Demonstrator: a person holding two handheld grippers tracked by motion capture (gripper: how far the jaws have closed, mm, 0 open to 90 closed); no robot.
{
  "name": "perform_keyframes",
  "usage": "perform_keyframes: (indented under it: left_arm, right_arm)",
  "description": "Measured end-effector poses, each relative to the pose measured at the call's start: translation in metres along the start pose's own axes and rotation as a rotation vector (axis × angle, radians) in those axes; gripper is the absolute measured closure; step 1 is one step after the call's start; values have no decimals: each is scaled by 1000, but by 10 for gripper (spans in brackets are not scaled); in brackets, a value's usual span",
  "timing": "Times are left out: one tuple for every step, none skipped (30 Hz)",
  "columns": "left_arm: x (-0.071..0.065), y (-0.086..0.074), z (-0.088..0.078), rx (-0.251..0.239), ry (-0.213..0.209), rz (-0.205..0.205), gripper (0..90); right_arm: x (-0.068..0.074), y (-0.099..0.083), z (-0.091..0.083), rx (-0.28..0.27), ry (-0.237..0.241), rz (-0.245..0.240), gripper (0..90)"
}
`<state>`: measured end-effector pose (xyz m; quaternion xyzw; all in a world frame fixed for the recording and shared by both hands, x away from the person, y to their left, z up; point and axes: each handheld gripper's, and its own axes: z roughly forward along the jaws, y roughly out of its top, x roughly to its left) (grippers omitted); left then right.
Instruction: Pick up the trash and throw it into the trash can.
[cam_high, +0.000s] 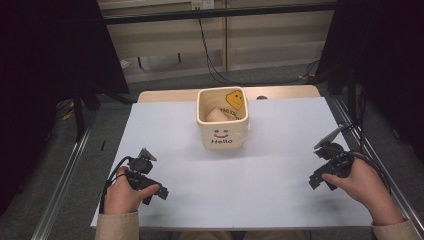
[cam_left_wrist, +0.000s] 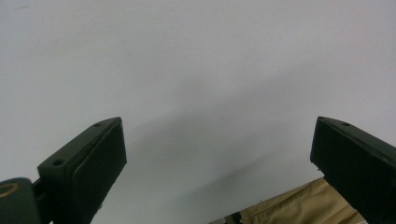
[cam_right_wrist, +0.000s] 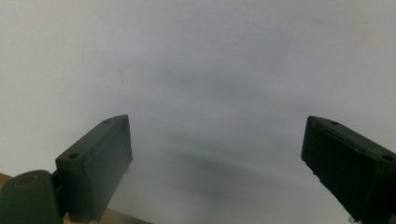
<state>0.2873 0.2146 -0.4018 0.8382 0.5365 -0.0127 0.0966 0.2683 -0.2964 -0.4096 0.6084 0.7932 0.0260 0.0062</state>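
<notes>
A cream square mug (cam_high: 223, 121) with a smiley face and the word "Hello" stands upright at the table's far middle, something pale inside it. My left gripper (cam_high: 155, 194) rests low over the near left of the white table top (cam_high: 260, 170), held in a hand. My right gripper (cam_high: 320, 179) sits at the near right, also in a hand. In the left gripper view the left gripper (cam_left_wrist: 218, 154) is open over bare white surface. In the right gripper view the right gripper (cam_right_wrist: 217, 154) is open too, nothing between its jaws.
A tan sleeve (cam_left_wrist: 299, 207) shows at the bottom of the left gripper view. Metal rails (cam_high: 65, 175) run along both sides of the table. Cables (cam_high: 212, 55) hang down behind the far edge, with dark curtains to either side.
</notes>
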Motion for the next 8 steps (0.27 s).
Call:
perform_keyframes:
  left_arm:
    - [0,0,0,2,2,-1,33]
    - [0,0,0,-3,-8,-11,33]
    - [0,0,1,-3,-12,-11,33]
    - [0,0,0,-3,-9,-12,33]
    - [-1,1,0,-6,-8,-13,32]
    - [-1,1,0,-11,-10,-19,32]
    - [0,1,0,-8,-1,-6,32]
    - [0,1,0,-6,-6,-13,32]
  right_arm:
    - [0,-2,2,-3,12,6,90]
    - [1,-4,3,-7,-2,-1,93]
    - [2,-4,4,3,-10,-6,94]
    - [2,-5,4,4,2,-5,95]
    - [2,-5,4,-11,5,-5,98]
    - [3,-6,4,-17,-10,-10,98]
    - [4,-6,4,-17,-6,-14,98]
    - [4,-7,4,-11,-2,-12,98]
